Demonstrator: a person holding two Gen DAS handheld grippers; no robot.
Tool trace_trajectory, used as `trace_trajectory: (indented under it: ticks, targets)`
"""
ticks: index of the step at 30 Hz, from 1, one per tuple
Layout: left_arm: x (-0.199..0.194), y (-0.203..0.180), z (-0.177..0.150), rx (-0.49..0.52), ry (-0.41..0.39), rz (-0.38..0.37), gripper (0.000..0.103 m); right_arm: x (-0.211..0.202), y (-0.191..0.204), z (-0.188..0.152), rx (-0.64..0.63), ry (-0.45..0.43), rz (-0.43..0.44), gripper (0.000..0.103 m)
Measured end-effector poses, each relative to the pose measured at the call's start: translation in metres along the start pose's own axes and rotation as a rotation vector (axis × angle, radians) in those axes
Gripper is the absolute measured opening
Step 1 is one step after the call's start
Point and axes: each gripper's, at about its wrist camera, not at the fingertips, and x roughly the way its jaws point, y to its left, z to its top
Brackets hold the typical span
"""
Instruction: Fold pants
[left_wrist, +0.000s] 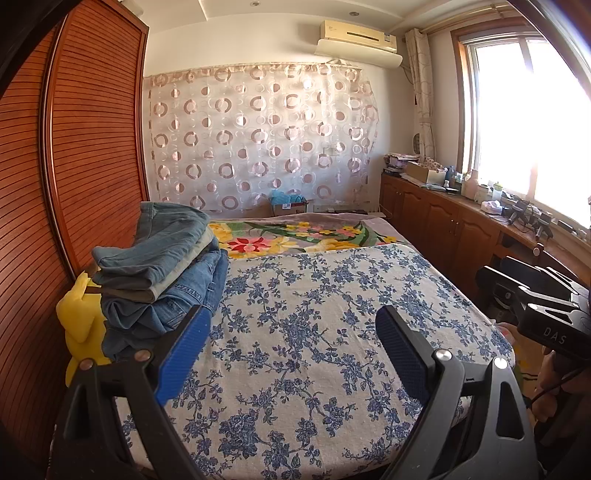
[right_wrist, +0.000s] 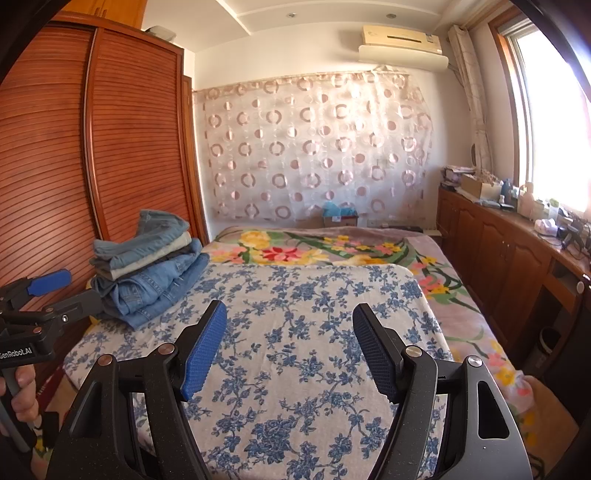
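A stack of folded pants (left_wrist: 162, 266), mostly blue denim with one pale grey pair, sits at the left edge of the bed on the blue-flowered white cover (left_wrist: 314, 332). It also shows in the right wrist view (right_wrist: 151, 266). My left gripper (left_wrist: 291, 343) is open and empty, held above the cover just right of the stack. My right gripper (right_wrist: 290, 343) is open and empty above the middle of the cover. The left gripper's body (right_wrist: 37, 306) shows at the left of the right wrist view.
A wooden slatted wardrobe (left_wrist: 74, 147) stands close along the bed's left side. A yellow soft toy (left_wrist: 81, 325) lies beside the stack. A bright floral blanket (right_wrist: 295, 251) covers the far bed. Wooden cabinets (right_wrist: 517, 258) with clutter run under the window on the right.
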Motion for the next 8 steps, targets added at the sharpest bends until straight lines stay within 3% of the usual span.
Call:
trace_trajectory:
  ticks: [8]
  targets:
    - [0.0004,0.0002,-0.0009,-0.001,-0.001,0.000,0.092,-0.0004,-0.0001,0.0000,0.000,0.000,0.000,0.073]
